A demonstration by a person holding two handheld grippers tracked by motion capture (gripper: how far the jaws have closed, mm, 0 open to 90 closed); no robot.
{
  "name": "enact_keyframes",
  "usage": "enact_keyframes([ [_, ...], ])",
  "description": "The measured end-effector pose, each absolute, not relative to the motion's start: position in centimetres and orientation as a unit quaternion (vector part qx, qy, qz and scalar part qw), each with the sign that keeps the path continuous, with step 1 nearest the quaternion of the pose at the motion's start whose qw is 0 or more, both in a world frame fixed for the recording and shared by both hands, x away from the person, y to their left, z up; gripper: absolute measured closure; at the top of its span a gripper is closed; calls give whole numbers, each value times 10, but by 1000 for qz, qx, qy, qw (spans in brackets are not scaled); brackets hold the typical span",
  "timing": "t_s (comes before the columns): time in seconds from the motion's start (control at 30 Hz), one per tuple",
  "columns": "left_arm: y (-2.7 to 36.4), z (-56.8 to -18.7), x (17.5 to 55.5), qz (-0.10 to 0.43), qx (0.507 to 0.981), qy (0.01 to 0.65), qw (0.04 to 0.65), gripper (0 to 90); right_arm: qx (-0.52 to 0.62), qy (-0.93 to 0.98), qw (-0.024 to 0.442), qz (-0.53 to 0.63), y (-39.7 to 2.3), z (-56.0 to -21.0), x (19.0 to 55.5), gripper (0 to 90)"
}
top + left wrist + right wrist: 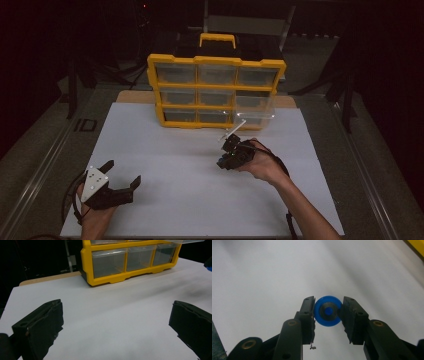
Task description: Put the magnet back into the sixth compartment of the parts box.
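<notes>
The drawer cabinet (pixel 216 90) is set at the far edge of the worktop (pixel 170 165). Before it, to the right, a small wheel (pixel 327 311) is gripped between the right tongs (pixel 231 150). The left tongs (pixel 122 177) are held well before it, to the left.

The right gripper (pixel 327 312) rises from the bottom edge, its 2 black jaws closed on a small blue wheel (pixel 327 311); the wheel is round, with a dark grey inner ring and a blue hub at its middle, and its flat face is turned to the camera; each jaw presses against the wheel's rim, 1 on either side; behind lies the white sheet (pixel 274 270) covering the bench, bare and softly blurred; a sliver of yellow organiser frame (pixel 418 246) cuts the top right corner; a dark strip runs along the lower left edge.
</notes>
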State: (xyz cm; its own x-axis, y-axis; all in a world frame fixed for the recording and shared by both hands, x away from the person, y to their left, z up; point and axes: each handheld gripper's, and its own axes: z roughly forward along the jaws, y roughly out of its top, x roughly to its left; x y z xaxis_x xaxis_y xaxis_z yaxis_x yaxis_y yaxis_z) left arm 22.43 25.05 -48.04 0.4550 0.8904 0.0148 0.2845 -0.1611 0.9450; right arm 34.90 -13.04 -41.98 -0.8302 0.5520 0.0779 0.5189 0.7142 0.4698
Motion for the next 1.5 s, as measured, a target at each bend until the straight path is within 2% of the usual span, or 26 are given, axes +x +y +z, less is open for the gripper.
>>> enact_keyframes([
  [1.5, 251, -480, 224, 310, 697, 422, 491, 0, 325, 913, 56, 239, -149, -387, 372, 633],
])
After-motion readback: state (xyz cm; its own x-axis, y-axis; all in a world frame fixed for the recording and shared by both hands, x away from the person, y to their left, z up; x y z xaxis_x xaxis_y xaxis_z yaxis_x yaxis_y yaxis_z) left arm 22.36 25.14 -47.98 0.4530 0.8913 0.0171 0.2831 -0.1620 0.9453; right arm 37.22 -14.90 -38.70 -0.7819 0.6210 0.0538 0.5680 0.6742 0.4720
